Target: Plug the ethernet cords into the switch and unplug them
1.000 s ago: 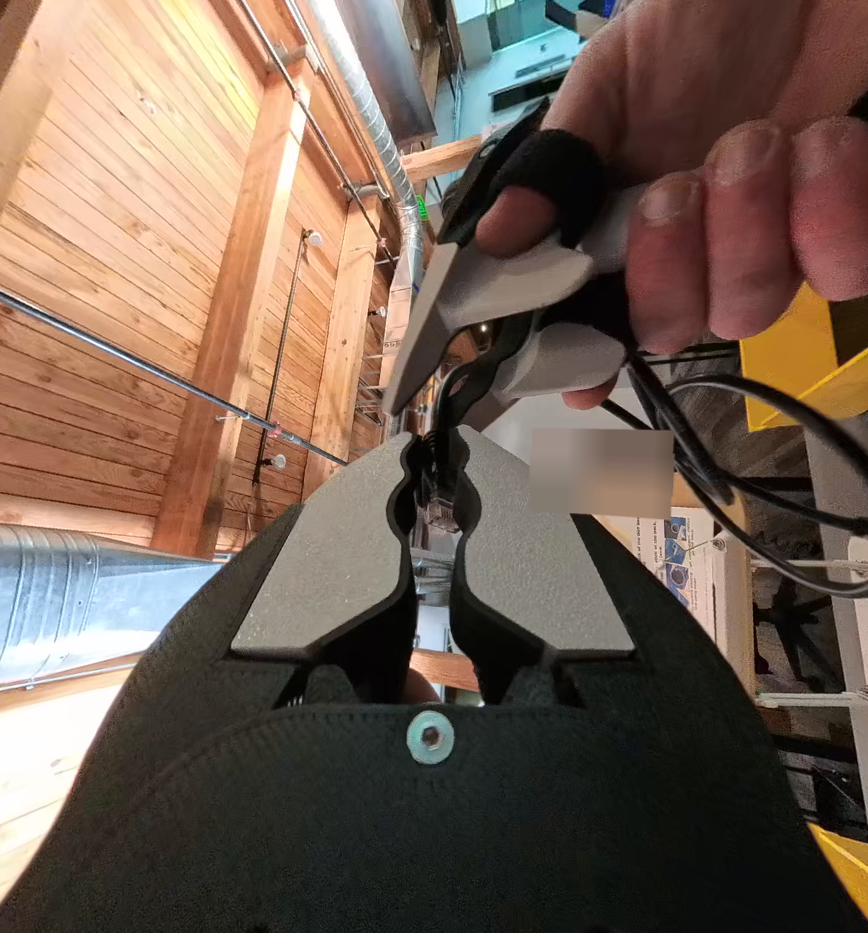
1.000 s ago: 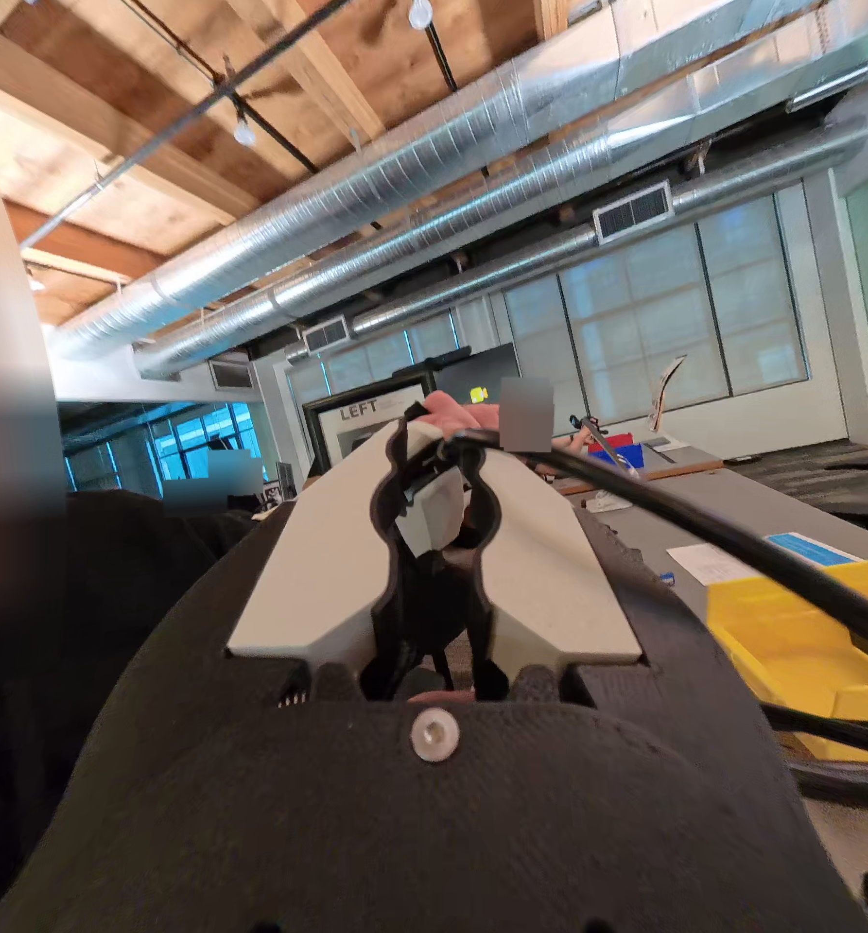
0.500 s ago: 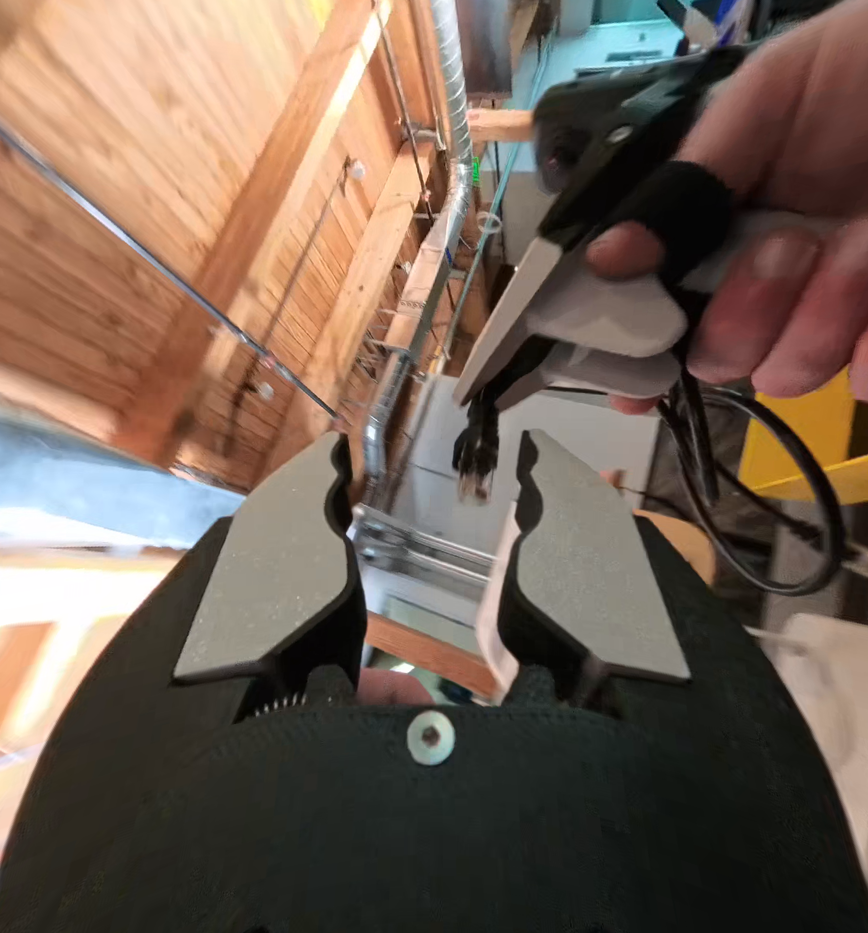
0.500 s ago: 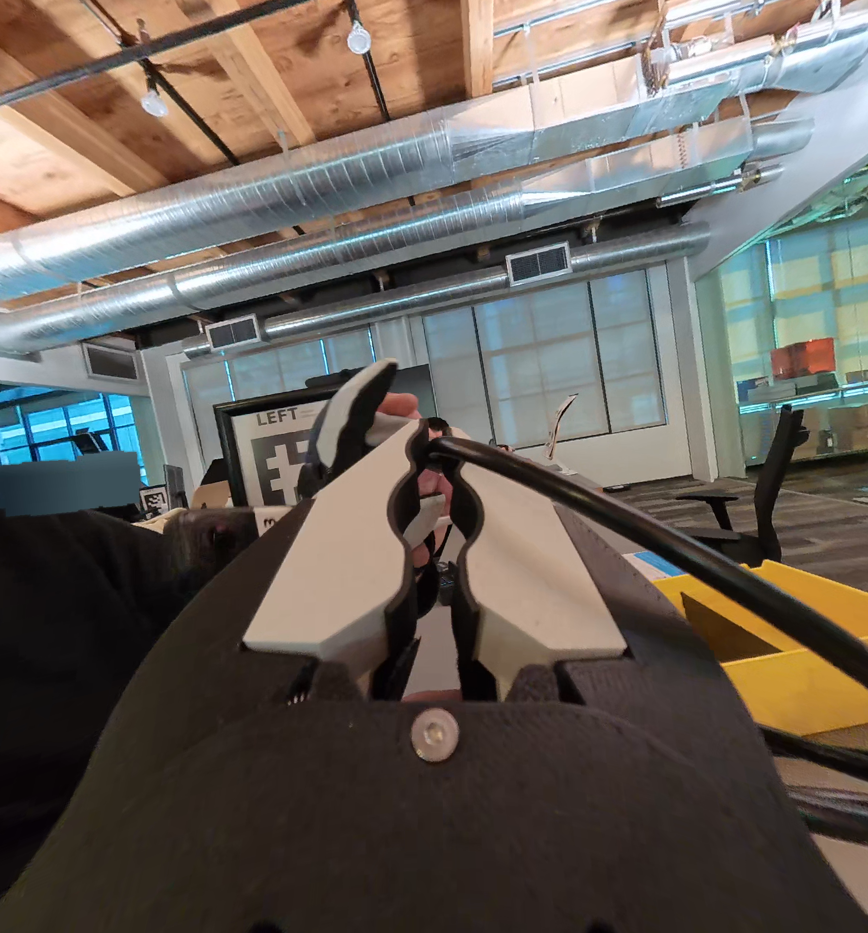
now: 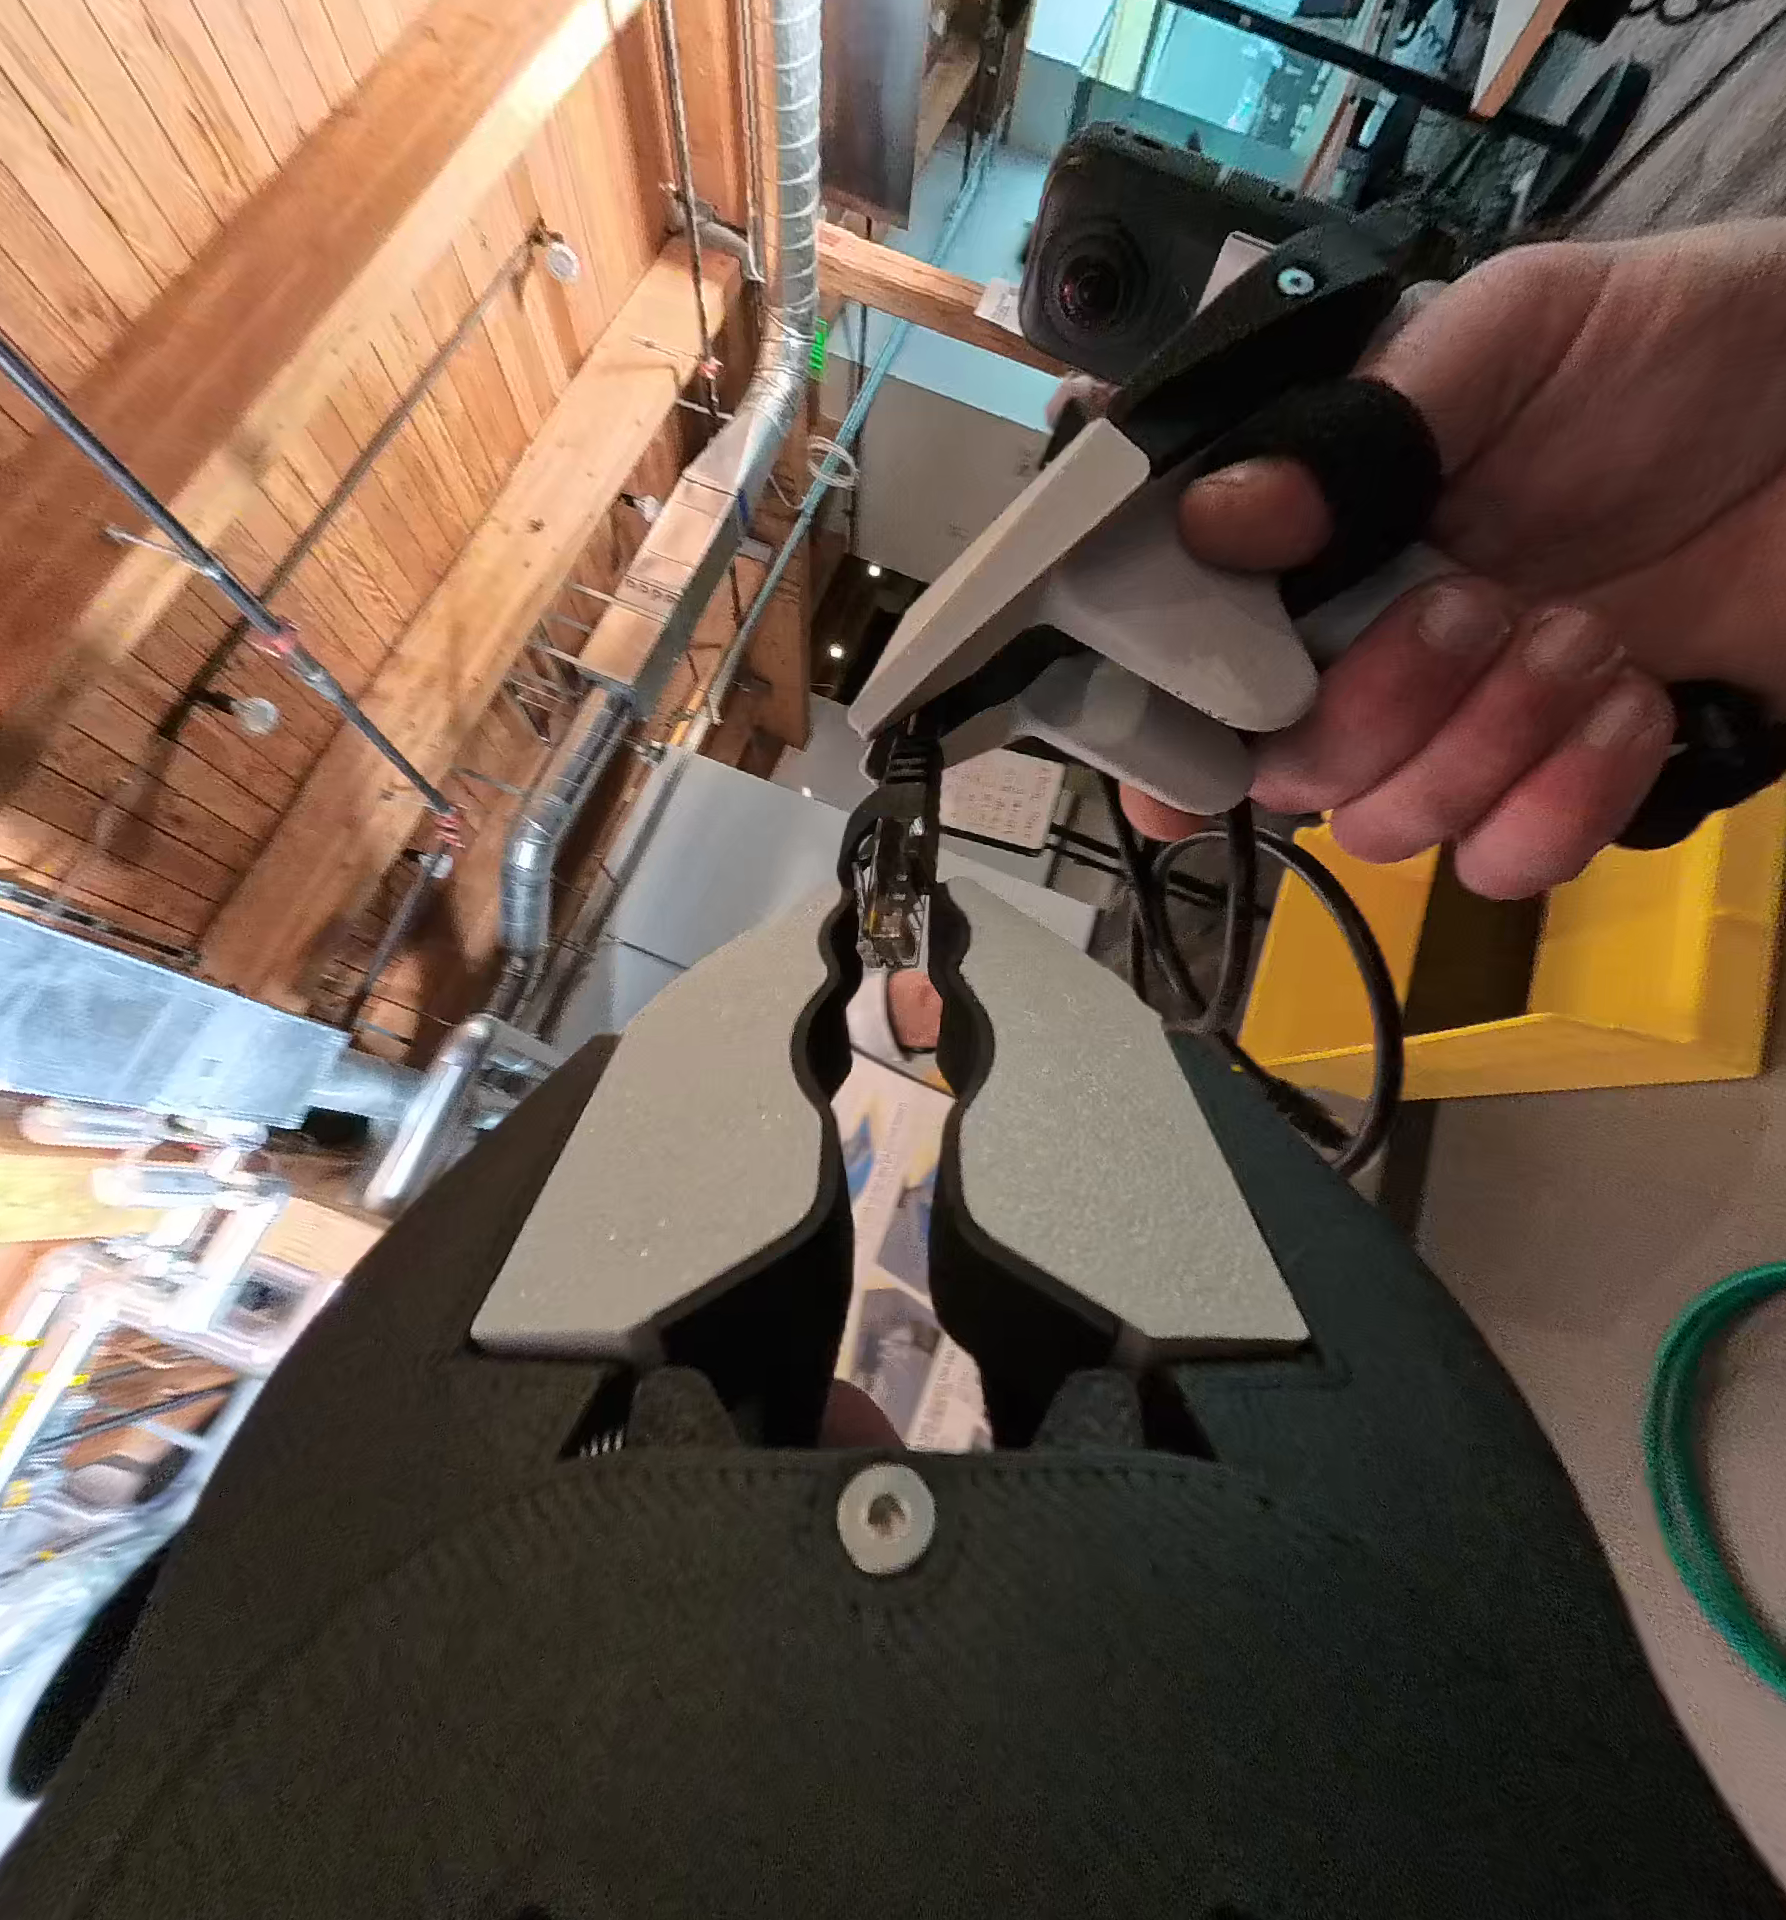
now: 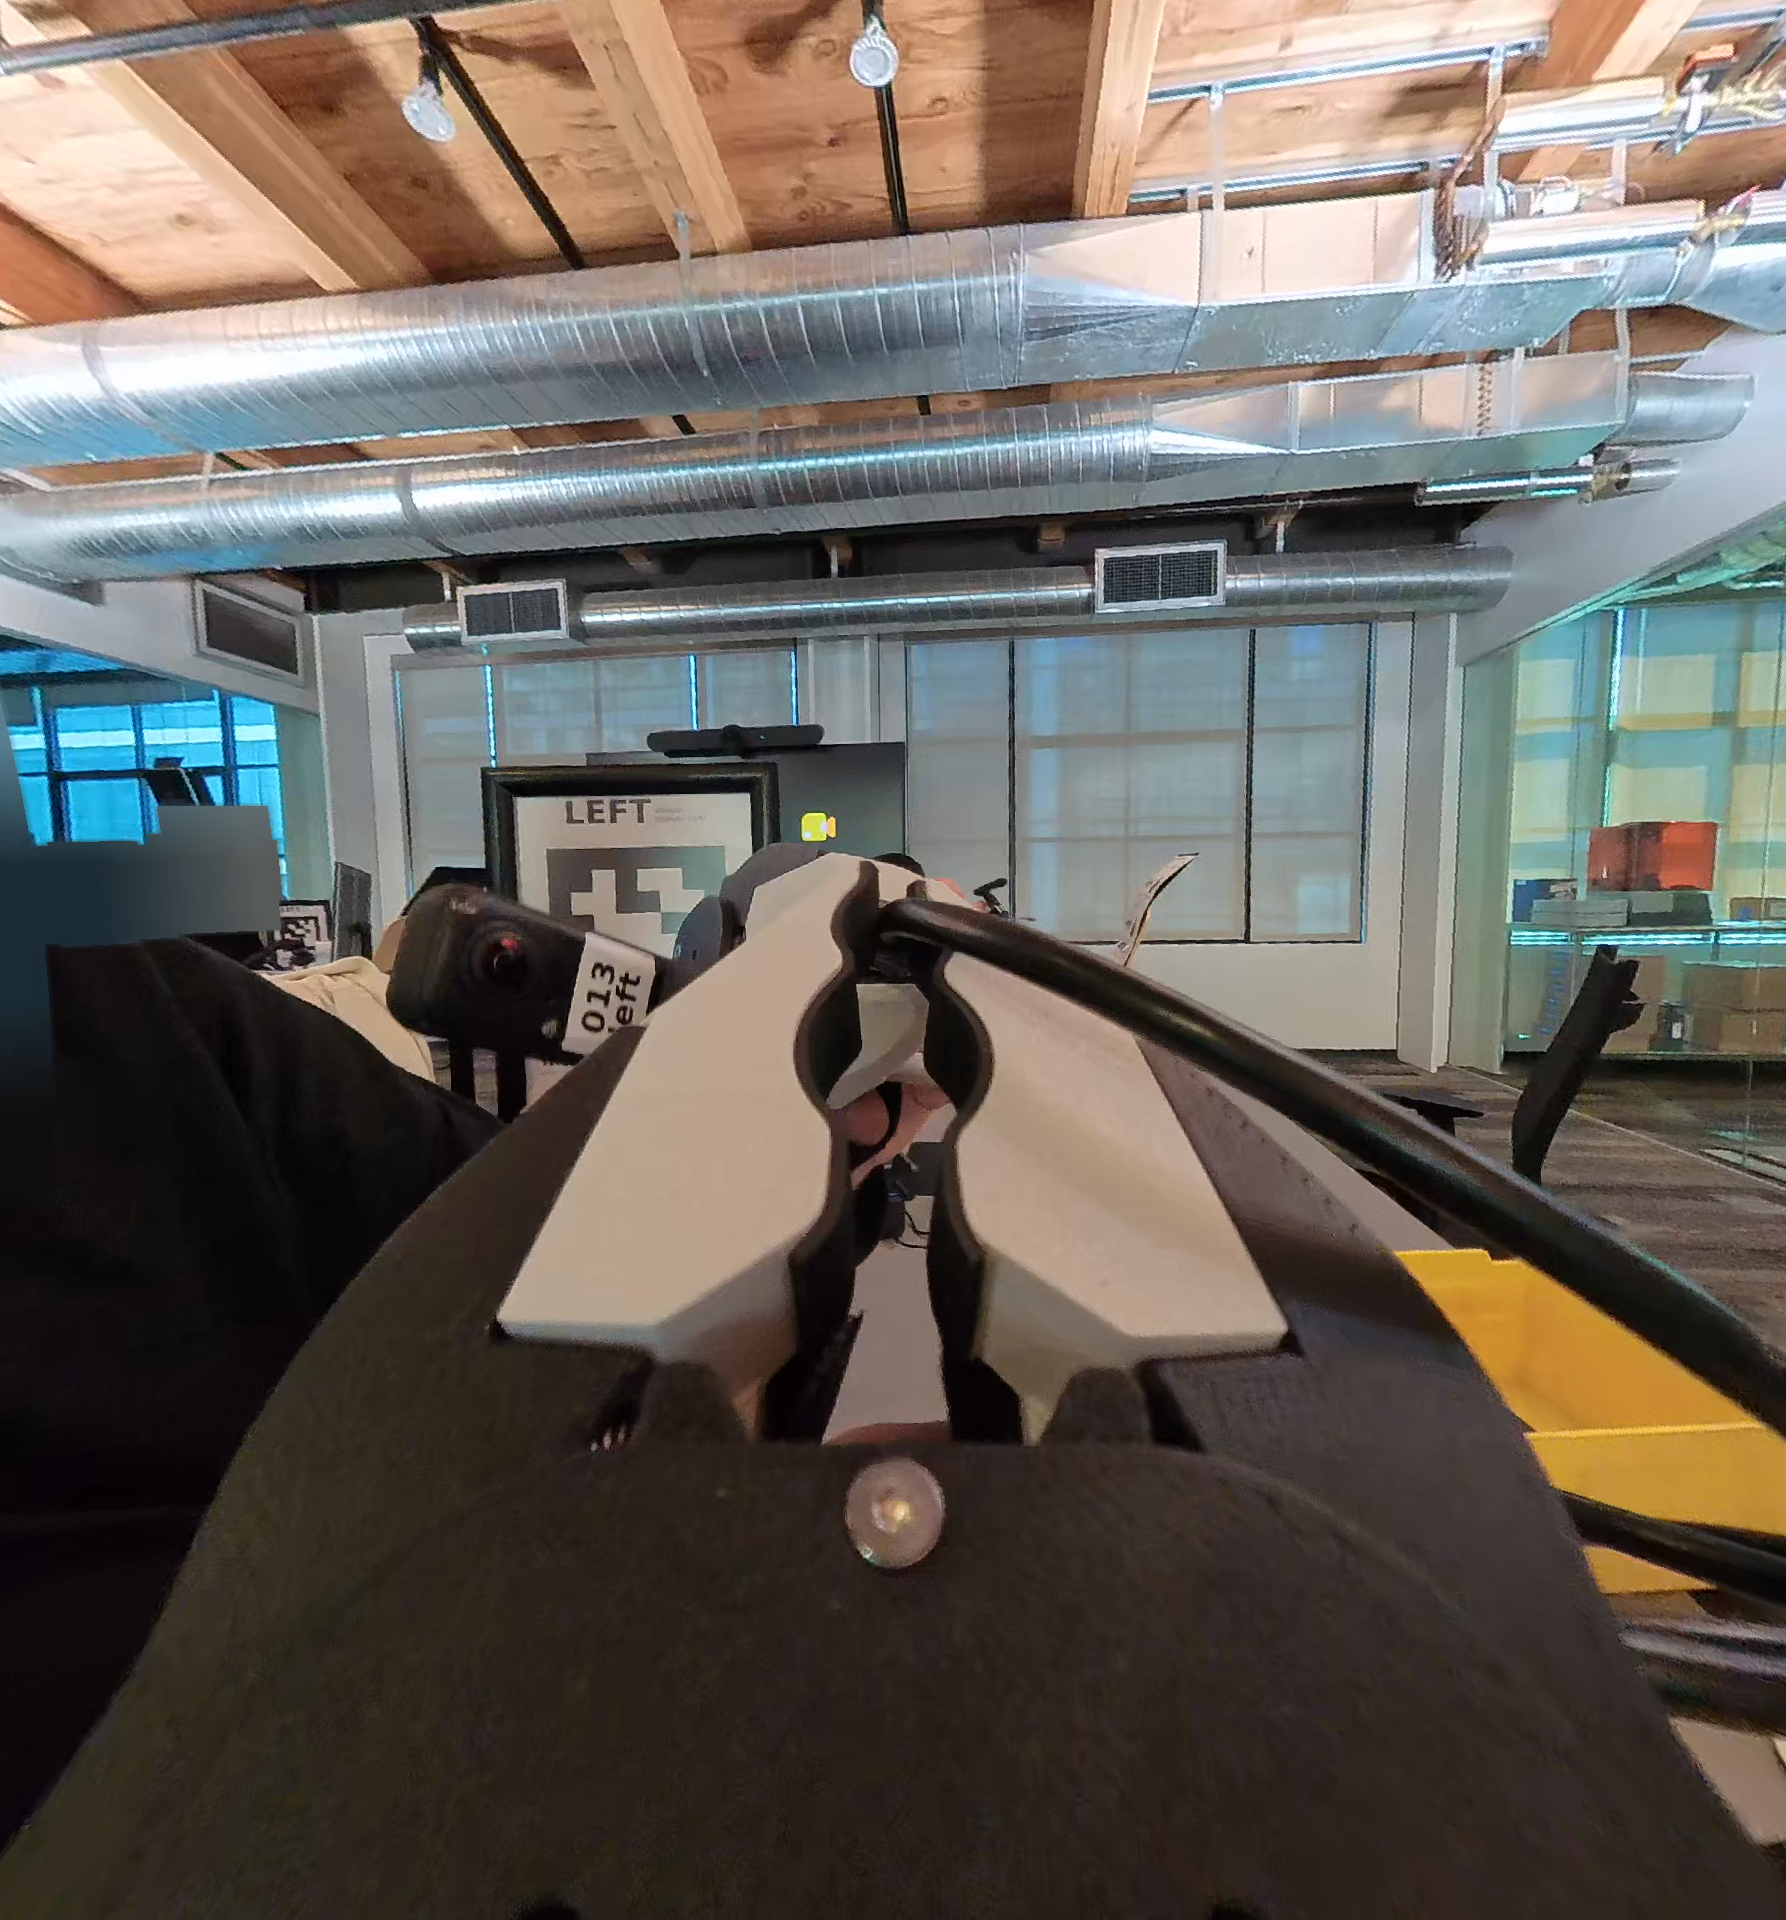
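Observation:
A black ethernet cord (image 5: 1372,997) ends in a clear plug (image 5: 889,909). My left gripper (image 5: 894,940) is shut on that plug at its fingertips. My right gripper (image 5: 904,732), held by a hand (image 5: 1554,540), is shut on the cord's black boot just behind the plug, so both grippers hold the same cord end in the air. In the right wrist view my right gripper (image 6: 894,920) pinches the cord (image 6: 1388,1138), which runs off to the lower right. The left gripper's camera (image 6: 499,961) shows just beyond it. The switch is not in view.
A yellow bin (image 5: 1647,966) stands on the tan table (image 5: 1554,1226) to the right; it also shows in the right wrist view (image 6: 1616,1392). A coiled green cable (image 5: 1689,1475) lies on the table at the right edge. Both views point up at ceiling and ducts. My left and right fingertips are right by each other.
My left gripper held the plug, opened and let it go half a second ago, and is now closed on it again. The right gripper kept hold of the cord.

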